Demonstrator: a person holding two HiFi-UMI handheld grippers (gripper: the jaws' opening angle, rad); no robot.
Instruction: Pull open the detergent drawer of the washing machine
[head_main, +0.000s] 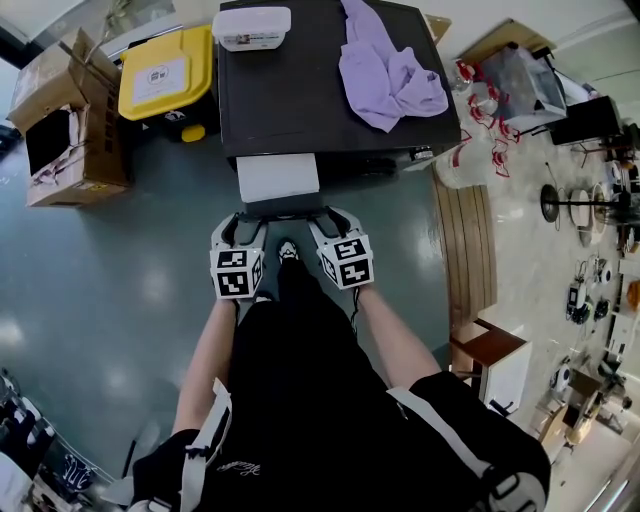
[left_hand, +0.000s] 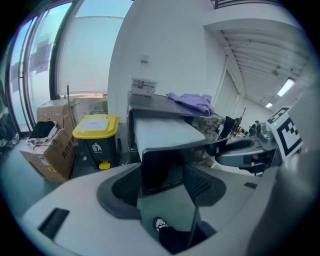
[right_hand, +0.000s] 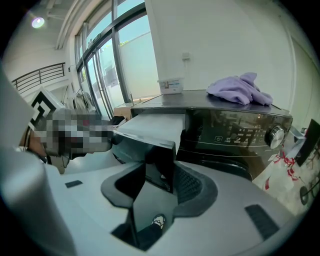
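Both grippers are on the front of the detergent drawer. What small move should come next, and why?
Probably draw the left gripper and right gripper evenly a little toward the body. Both sets of fingers clamp the dark drawer front, one at each end, and the white drawer body stands partly out of the washing machine; an even pull should avoid jamming it.

Washing machine (head_main: 300, 100): dark glossy cabinet with a flat top, standing on the floor at the far middle. Its control panel (right_hand: 235, 135) carries a dial (right_hand: 274, 134) toward the right. Detergent drawer (head_main: 278, 178): set at the machine's left front, pulled well out toward the near side and lying level. It has a white top and a dark front panel (left_hand: 161, 170) at its near end.
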